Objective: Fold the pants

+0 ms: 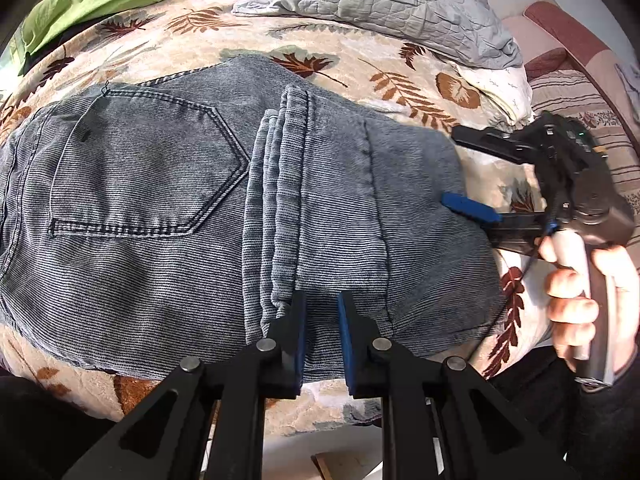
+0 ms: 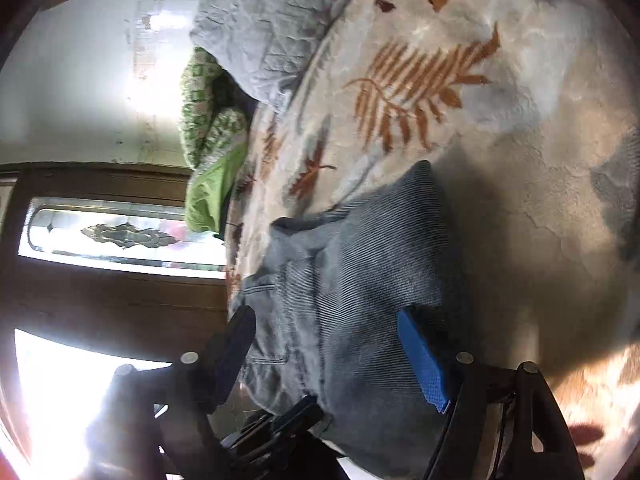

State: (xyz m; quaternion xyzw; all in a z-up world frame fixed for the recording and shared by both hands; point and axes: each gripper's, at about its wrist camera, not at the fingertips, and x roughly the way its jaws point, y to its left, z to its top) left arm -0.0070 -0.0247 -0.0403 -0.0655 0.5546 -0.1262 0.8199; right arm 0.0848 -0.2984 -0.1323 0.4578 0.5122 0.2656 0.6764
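Closest to us, the left gripper (image 1: 321,320) has its fingers spread apart with nothing between them, right over the near edge of the pants (image 1: 160,200). They lie folded on the leafy blanket (image 1: 360,72), legs laid over the pocket. At the right, the right gripper (image 1: 460,168) is spread wide around the fold. One more fold looks left.

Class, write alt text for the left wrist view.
Folded grey pants lie on a leaf-print blanket. The open left gripper hovers at their near edge; the right gripper, also open, straddles their right edge.
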